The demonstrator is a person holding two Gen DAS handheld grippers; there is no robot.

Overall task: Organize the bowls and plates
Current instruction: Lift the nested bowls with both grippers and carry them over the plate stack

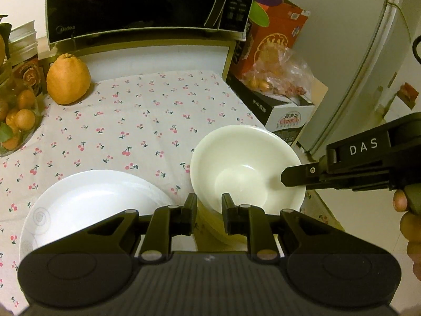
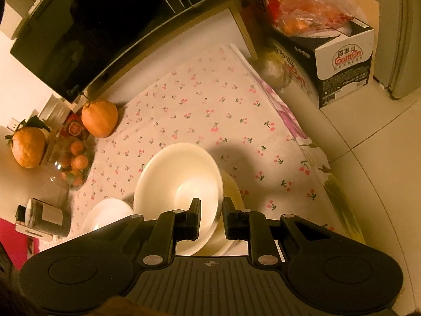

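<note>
Left wrist view: left gripper (image 1: 209,210) clamped on the near rim of a cream bowl (image 1: 244,168), one finger outside the wall, the other inside. Bowl tilted, sitting on a stack of further cream bowls whose edges show just beneath it. Right gripper (image 1: 285,177) reaching in from the right edge, its dark finger lying over the bowl's far-right rim; from this angle, cannot tell how the second finger sits. Fingers of the person's hand (image 1: 405,210) visible behind that tool. Just left of the bowls, a white plate (image 1: 86,205) with a faint swirl pattern, flat on the cherry-print cloth (image 1: 136,121) covering the counter. Farther back, a large orange citrus (image 1: 68,80), a glass bowl of small oranges (image 1: 15,121) at the left edge, a black microwave (image 1: 136,5) on a stand, and printed cartons (image 1: 286,115) with a bag of fruit at the right.

Right wrist view: right gripper (image 2: 211,217) clenched on the same bowl (image 2: 179,181), rim passing between the two fingers, left finger inside the basin, right finger outside. Lower bowls of the stack peeking out under and to the right. White plate (image 2: 108,214) beside the stack on the left, partly hidden by the tool. Citrus (image 2: 99,118), microwave (image 2: 105,21) and carton (image 2: 342,63) beyond; pale tiled floor (image 2: 373,158) to the right of the counter.
</note>
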